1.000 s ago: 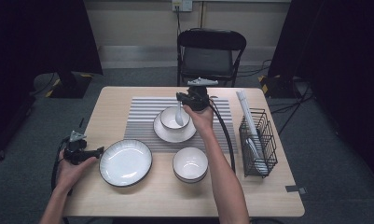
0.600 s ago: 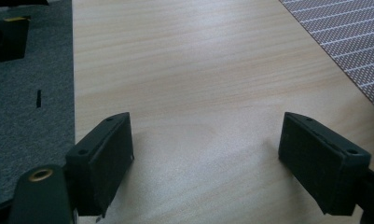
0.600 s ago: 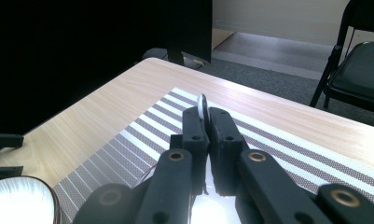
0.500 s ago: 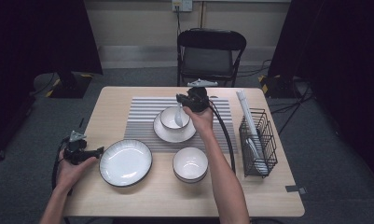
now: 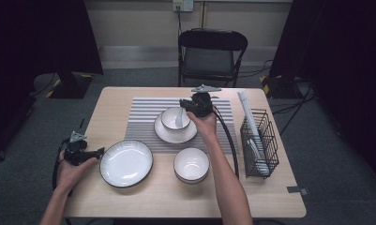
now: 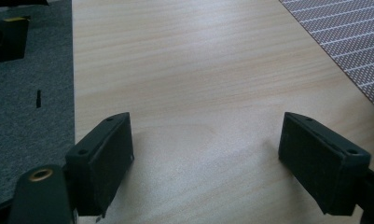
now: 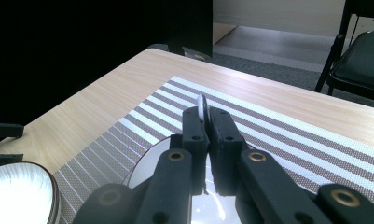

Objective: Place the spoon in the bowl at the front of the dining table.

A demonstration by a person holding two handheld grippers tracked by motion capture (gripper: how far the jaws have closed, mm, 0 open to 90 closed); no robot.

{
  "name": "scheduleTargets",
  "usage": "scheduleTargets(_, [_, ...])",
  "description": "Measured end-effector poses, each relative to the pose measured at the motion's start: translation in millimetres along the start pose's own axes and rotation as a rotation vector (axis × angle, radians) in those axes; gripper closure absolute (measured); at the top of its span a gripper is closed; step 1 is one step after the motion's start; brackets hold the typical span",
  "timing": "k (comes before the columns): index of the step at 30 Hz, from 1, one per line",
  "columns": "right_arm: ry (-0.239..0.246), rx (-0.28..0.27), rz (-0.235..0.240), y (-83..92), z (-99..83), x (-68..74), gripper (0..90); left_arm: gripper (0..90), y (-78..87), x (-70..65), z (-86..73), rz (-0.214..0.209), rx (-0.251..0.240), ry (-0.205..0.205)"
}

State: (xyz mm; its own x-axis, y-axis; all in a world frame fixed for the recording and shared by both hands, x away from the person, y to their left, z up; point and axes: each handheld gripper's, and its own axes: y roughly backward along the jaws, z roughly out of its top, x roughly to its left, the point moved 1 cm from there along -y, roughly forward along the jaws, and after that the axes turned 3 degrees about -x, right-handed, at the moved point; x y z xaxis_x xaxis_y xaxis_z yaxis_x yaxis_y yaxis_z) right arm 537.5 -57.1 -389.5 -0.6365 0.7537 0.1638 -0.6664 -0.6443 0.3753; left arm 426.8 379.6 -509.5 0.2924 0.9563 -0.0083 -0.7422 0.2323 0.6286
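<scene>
High view, spoon: white, glossy, ceramic-looking spoon point(image 5: 178, 118) stands in the small white bowl point(image 5: 173, 118), handle leaning up towards the right gripper point(image 5: 191, 106).
High view, crockery: the small bowl sits on a round white saucer point(image 5: 175, 133), both on a striped woven placemat point(image 5: 139, 123); a wide dark-rimmed ribbed plate point(image 5: 126, 163) and a second bowl point(image 5: 191, 165) rest on the pale wood-grain tabletop point(image 5: 167, 197).
High view, rack: black wire basket point(image 5: 260, 140) at the right edge, holding long white pieces.
High view, hands: right forearm reaches forward over the placemat, hand point(image 5: 205, 123) wrapped round the gripper body; left gripper point(image 5: 100, 151) lies level at the near left, jaws towards the plate, not touching it.
Left gripper view, jaws: matt black blocks, wide apart, nothing between them, bare tabletop beneath.
Right gripper view, jaws: closed tight on the thin white spoon handle, its rounded end showing above the pads; saucer rim below, placemat beyond.
Writing: none legible.
</scene>
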Motion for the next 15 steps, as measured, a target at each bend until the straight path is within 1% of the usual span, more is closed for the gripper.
scheduleTargets(7, [0.002, 0.005, -0.006, -0.6, -6.3, 2.8, 86.4, 17.3, 0.0, 0.0, 0.0, -0.001, 0.0, 0.0])
scheduleTargets(10, [0.014, 0.004, -0.004, -0.8, -8.7, 5.7, 86.5, 17.3, 0.0, 0.0, 0.0, -0.001, 0.0, 0.0])
scheduleTargets(15, [0.007, -0.003, 0.002, 0.5, -10.9, 7.6, 86.4, 17.3, 0.0, 0.0, 0.0, -0.001, 0.0, 0.0])
